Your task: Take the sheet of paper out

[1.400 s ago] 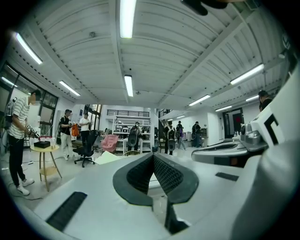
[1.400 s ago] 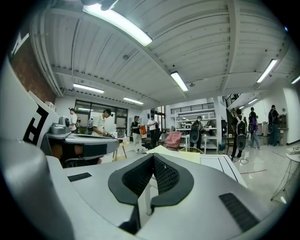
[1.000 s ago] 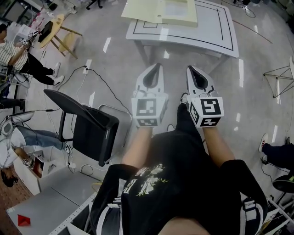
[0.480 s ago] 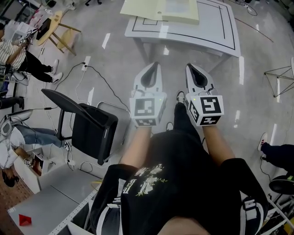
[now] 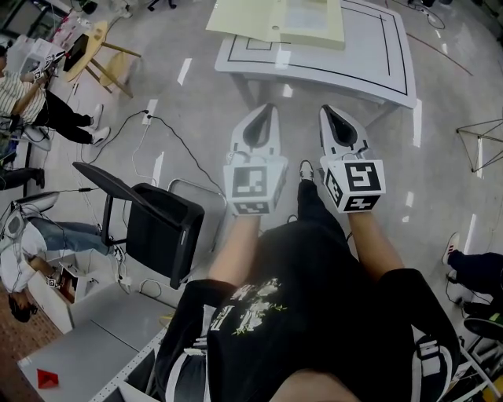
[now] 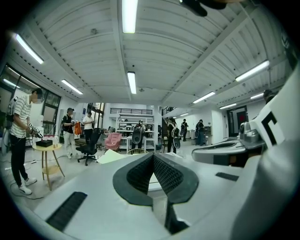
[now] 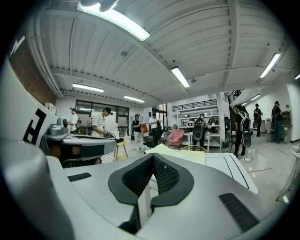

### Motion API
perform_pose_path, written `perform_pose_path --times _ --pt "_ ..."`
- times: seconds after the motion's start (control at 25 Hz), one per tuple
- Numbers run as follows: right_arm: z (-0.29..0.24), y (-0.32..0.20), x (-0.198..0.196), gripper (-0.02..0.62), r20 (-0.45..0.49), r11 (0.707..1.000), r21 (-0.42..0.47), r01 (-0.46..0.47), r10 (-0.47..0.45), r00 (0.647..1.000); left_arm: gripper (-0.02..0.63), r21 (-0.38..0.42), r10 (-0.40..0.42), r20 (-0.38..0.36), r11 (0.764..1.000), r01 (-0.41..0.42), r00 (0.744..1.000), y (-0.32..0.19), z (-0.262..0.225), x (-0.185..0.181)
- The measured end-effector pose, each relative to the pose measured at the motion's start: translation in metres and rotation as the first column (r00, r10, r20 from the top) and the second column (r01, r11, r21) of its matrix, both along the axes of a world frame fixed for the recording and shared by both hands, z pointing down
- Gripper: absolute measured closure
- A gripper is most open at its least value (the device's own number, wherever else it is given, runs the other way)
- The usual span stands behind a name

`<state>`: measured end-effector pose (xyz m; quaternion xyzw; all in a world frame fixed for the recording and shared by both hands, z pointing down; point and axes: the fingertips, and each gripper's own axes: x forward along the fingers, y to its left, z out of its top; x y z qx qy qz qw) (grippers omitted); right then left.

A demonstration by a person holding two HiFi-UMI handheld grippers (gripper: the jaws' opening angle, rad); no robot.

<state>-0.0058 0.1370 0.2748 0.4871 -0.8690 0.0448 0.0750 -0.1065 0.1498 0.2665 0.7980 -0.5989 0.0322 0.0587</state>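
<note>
The left tool (image 5: 267, 115) and right tool (image 5: 328, 116) are both clenched on nothing, held side by side at the person's waist, probably just carried. The sheet of paper (image 5: 308, 14) seems to lie in a pale folder (image 5: 251, 20) on the white bench (image 5: 369, 55), well apart ahead.
</note>
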Motion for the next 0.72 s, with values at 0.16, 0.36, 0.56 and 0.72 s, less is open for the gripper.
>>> perform_pose_path --times 0.16,0.36,0.56,0.72 --pt "0.001 -0.02 -0.002 0.595 -0.002 1.0 -0.006 0.012 -0.012 1.0 0.604 -0.004 -0.008 -0.004 1.0 0.008 1.0 -0.02 0.001 -0.001" --pt "-0.001 -0.053 -0.006 0.595 0.004 0.999 -0.013 0.032 -0.032 0.999 0.604 -0.012 -0.028 -0.002 1.0 0.028 1.0 -0.049 -0.001 -0.005" --pt "0.003 -0.091 -0.009 0.595 0.008 0.998 -0.033 0.054 -0.054 0.999 0.604 -0.036 -0.046 0.004 0.998 0.047 0.999 -0.086 0.001 -0.007" --pt "0.001 -0.122 -0.008 0.595 0.009 0.997 -0.038 0.066 -0.066 0.998 0.604 -0.038 -0.049 0.008 0.998 0.049 0.999 -0.118 -0.003 -0.002"
